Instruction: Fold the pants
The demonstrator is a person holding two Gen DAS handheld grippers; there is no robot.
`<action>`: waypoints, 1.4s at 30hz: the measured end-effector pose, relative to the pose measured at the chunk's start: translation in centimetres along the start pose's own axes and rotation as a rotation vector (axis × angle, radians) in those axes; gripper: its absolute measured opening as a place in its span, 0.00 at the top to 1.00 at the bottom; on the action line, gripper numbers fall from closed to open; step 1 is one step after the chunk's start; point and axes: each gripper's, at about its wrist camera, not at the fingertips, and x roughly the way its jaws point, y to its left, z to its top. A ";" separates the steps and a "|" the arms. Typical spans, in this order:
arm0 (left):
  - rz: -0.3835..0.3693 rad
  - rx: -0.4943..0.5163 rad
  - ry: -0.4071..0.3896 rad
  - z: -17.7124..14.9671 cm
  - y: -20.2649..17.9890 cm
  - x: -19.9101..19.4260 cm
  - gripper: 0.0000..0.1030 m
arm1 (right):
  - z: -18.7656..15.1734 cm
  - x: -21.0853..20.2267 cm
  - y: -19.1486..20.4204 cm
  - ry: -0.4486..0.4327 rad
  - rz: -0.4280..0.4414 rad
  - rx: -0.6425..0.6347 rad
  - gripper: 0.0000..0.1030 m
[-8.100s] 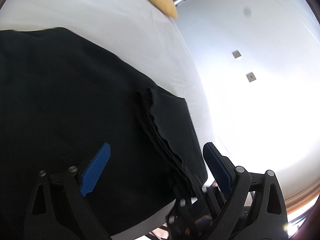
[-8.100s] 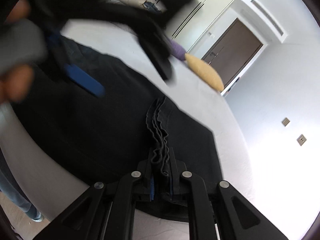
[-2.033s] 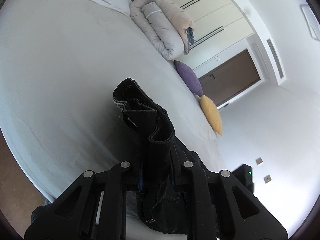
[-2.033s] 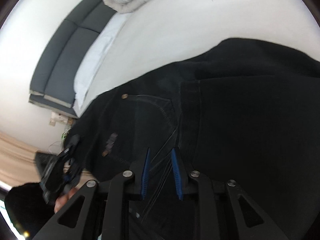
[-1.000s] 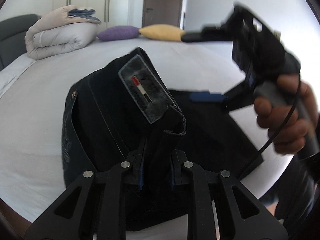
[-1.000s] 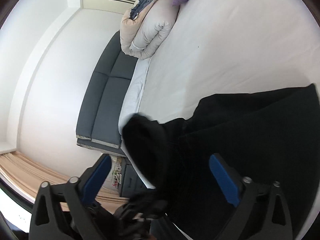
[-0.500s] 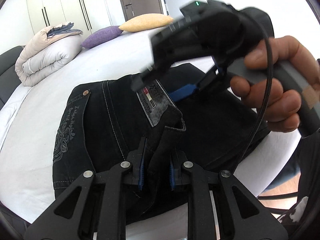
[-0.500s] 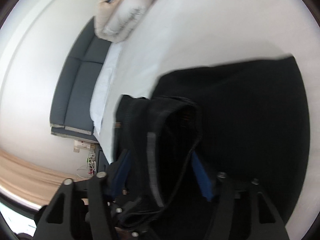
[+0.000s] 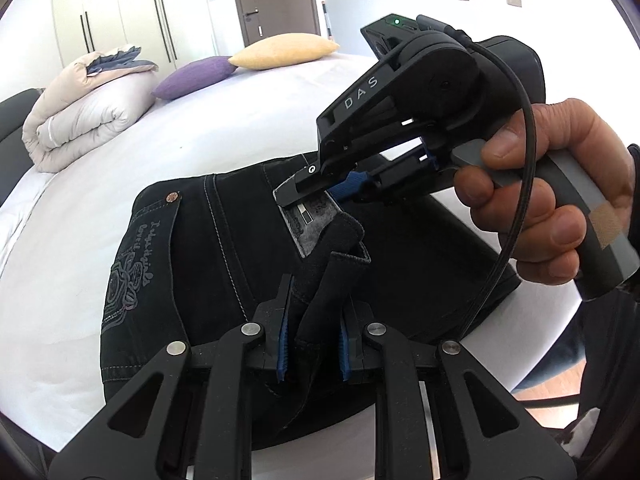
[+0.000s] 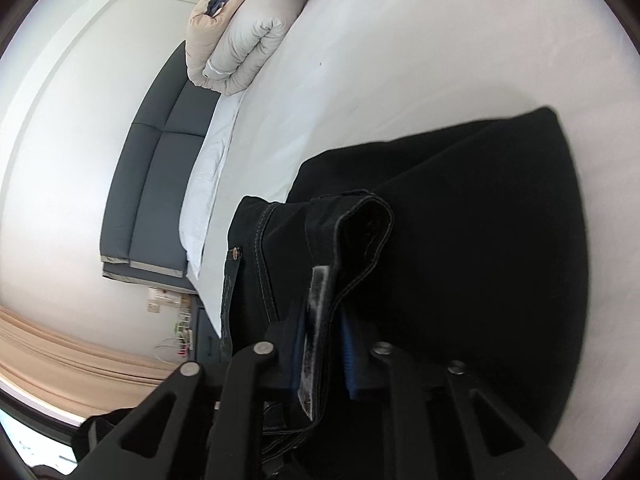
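Left wrist view: left claw [image 9: 311, 338] and right claw [image 9: 320, 184] each clamp the pants' [image 9: 224, 248] waistband.

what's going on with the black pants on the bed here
A person is folding black pants on a white bed with two handheld grippers. The left gripper has its jaws shut on a bunched bit of the waistband. The right gripper is clamped on the waistband at the grey label. The pants already lie partly folded near the bed's edge.
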 end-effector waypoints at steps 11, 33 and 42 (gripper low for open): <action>-0.091 0.104 -0.021 3.7 -4.2 1.7 0.84 | 0.9 -4.7 -2.0 -0.077 -0.073 -0.046 0.88; -0.138 0.189 0.019 3.0 -5.4 4.8 0.84 | -1.7 -6.9 -6.8 -0.166 -0.062 0.040 0.86; -0.307 0.029 -0.012 3.4 -1.9 1.3 0.35 | -3.0 -10.4 -6.1 -0.260 -0.107 0.087 0.59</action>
